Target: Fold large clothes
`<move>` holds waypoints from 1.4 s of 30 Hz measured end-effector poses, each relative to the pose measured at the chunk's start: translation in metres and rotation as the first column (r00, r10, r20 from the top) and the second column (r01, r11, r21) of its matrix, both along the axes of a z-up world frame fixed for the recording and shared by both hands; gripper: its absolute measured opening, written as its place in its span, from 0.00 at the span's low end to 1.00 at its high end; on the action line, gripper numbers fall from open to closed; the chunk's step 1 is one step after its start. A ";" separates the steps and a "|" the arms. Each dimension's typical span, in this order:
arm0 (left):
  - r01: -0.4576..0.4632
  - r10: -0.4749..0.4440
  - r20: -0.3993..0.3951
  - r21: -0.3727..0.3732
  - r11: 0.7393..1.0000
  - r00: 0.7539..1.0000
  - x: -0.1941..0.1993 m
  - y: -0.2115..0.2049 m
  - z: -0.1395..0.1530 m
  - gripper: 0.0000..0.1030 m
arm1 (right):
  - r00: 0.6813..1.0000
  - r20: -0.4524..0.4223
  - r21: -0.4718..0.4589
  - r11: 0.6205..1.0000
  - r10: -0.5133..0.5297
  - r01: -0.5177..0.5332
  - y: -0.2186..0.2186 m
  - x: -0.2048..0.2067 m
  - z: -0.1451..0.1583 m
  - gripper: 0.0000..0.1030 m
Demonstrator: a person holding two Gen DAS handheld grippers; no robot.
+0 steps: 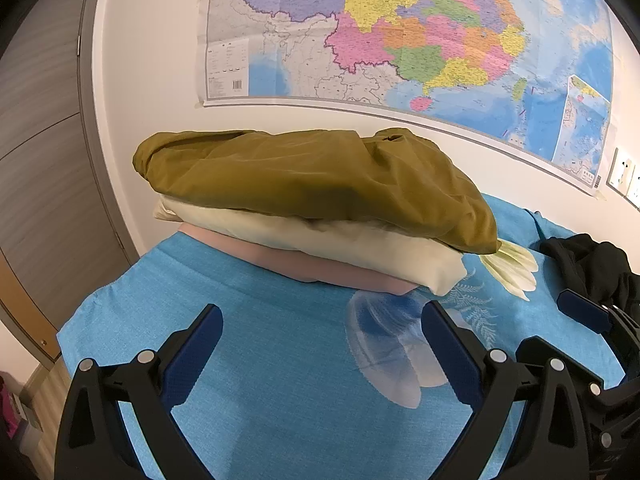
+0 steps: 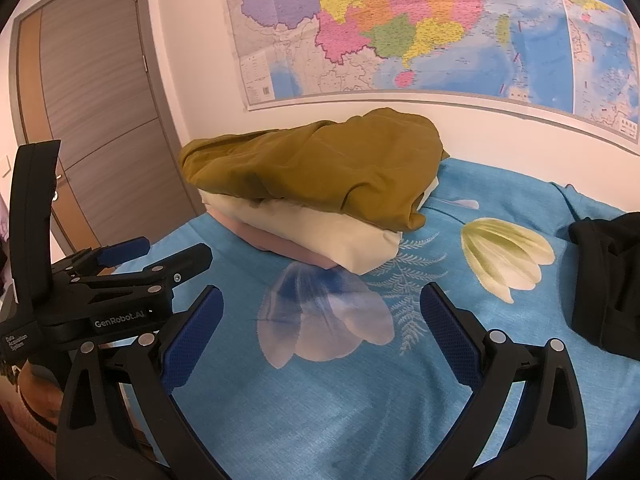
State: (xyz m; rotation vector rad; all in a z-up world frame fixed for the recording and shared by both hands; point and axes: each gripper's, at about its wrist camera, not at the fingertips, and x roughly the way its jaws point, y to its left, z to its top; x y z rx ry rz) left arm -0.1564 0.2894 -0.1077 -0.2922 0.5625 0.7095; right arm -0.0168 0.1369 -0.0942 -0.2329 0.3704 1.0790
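Two wide-open hand-held grippers, left and right, over blue floral bedsheet, wall map, possibly door behind.

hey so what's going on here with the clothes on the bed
A person is folding clothes with a hand-held gripper in each hand. Three folded pieces sit stacked on the blue bedsheet: an olive garment on top, a cream one beneath, a pink one at the bottom. Both the left hand-held gripper and the right hand-held gripper are open and empty. A black garment lies unfolded to the right.

A colourful wall map hangs on the white wall, beside a grey door
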 end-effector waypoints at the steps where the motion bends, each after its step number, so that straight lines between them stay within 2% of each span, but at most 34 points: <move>1: -0.003 0.003 -0.001 0.003 1.000 1.000 0.000 -0.001 0.000 0.93 | 1.000 -0.001 -0.001 1.000 -0.001 0.001 0.000 0.000 0.000 0.94; 42: -0.004 0.004 -0.007 0.016 1.000 1.000 -0.008 -0.009 -0.003 0.93 | 1.000 -0.002 0.001 1.000 0.000 0.000 -0.001 -0.003 -0.003 0.94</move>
